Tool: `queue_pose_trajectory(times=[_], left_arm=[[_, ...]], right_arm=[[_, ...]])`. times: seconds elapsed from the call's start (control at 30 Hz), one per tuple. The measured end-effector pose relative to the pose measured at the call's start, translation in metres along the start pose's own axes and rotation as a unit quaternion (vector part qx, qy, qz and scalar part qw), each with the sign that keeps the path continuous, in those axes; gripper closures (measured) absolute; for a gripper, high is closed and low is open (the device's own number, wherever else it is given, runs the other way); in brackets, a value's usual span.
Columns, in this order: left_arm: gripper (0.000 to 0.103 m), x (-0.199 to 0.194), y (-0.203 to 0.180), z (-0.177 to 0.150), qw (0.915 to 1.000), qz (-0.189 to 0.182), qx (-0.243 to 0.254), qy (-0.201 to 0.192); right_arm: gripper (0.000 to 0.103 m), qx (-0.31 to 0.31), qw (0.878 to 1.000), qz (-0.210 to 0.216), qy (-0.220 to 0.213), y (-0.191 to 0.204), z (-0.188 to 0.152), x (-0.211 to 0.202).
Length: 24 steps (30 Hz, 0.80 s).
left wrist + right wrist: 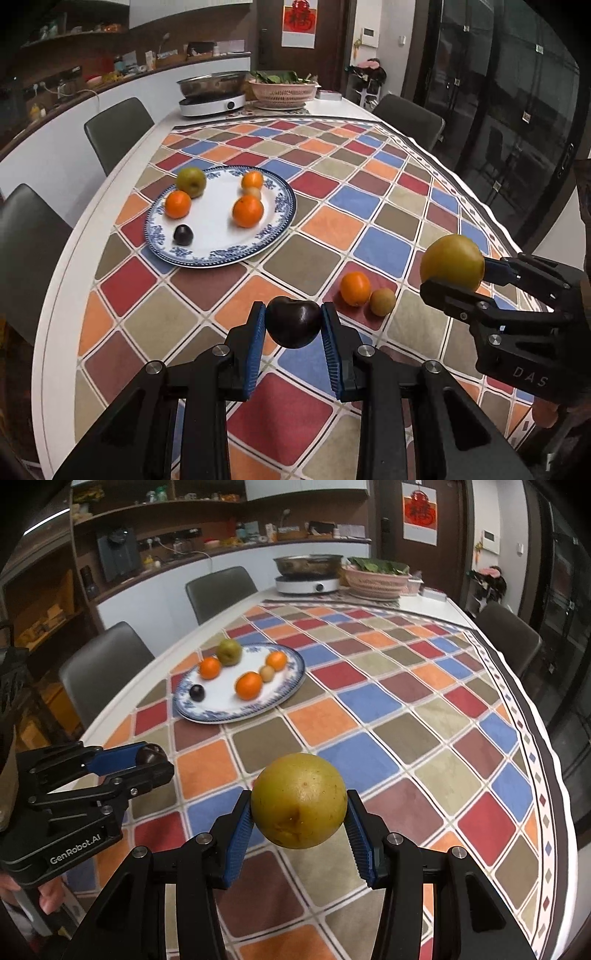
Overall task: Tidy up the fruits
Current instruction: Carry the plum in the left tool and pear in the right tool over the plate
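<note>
My left gripper (293,325) is shut on a dark plum (293,323) and holds it above the checkered tablecloth; it also shows in the right wrist view (149,757). My right gripper (299,808) is shut on a yellow-green pear (299,801), held above the cloth; it shows at the right of the left wrist view (452,264). A blue-rimmed white plate (229,251) (236,709) holds three oranges, a green pear (191,181), a small dark plum (183,235) and a small tan fruit. An orange (355,288) and a small tan fruit (383,302) lie on the cloth.
At the table's far end stand an induction cooker with a metal pot (212,90) and a pink basket of greens (282,90). Grey chairs (118,129) line the left side, one (408,114) is at the far right. The table edge curves along the right.
</note>
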State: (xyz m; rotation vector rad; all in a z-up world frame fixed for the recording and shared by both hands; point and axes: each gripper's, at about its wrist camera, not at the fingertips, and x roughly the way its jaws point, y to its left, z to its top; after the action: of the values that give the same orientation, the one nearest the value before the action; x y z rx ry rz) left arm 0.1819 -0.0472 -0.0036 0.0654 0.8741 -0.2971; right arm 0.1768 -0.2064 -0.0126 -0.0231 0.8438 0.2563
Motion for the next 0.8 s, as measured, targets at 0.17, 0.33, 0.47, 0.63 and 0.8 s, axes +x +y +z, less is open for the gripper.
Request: queue_pose_trajectory(times=[0.17, 0.33, 0.47, 0.63, 0.8], left_arm=[[0.073, -0.019, 0.006, 0.005, 0.9998, 0.001, -0.009, -0.017], [0.073, -0.034, 0.013, 0.015, 0.9991, 0.016, -0.007, -0.038], [0.073, -0.042, 0.022, 0.025, 0.9983, 0.028, -0.007, -0.051], [0.073, -0.045, 0.036, 0.038, 0.9974, 0.041, -0.006, -0.059], [0.073, -0.040, 0.047, 0.048, 0.9967, 0.053, 0.000, -0.061]], right_arm=[[0.054, -0.008, 1.000, 0.021, -0.007, 0.010, 0.009, -0.006], [0.054, -0.015, 0.999, 0.035, -0.019, 0.018, 0.022, -0.012], [0.054, -0.029, 0.998, 0.041, -0.033, 0.027, 0.037, -0.017], [0.054, -0.053, 0.996, 0.045, -0.047, 0.041, 0.058, -0.017], [0.054, -0.065, 0.996, 0.051, -0.044, 0.049, 0.073, -0.005]])
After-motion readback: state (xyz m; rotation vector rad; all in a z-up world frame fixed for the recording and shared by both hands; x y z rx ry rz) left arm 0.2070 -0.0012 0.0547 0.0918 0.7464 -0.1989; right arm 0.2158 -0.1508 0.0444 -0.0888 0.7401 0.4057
